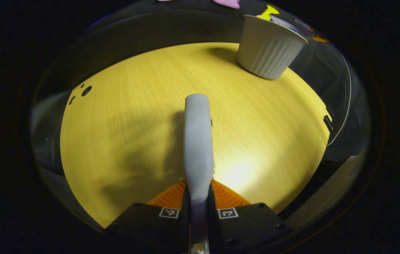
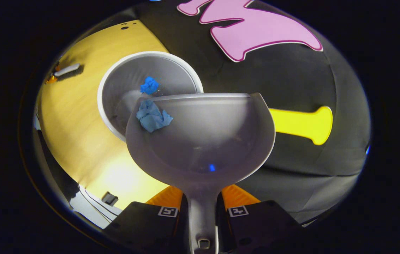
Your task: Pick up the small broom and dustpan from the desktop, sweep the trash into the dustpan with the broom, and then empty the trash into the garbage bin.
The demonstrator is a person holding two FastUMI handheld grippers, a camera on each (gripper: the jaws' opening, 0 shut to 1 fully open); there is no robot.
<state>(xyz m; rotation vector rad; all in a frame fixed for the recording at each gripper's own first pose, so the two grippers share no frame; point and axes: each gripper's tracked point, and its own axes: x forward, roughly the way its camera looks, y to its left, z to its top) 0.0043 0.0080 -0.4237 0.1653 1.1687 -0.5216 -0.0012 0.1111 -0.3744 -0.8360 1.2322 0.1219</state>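
Right gripper: both fingers clamped on the handle of the dustpan, which juts forward from the jaws, scoop open toward the camera. One crumpled blue wad sits at the pan's front left lip. The lip overlaps the rim of the white garbage bin. A second blue wad lies inside the bin. The bin stands on the yellow wood desktop, close against the black booth wall. The pan's body hides the bin's near right side.

Left gripper: fingers closed on the broom, grey handle pointing forward over the desktop. Bristles barely visible along its right edge. Bin stands at the far right of the desktop, well apart from the broom. In the right gripper view, the broom shows far off at upper left.
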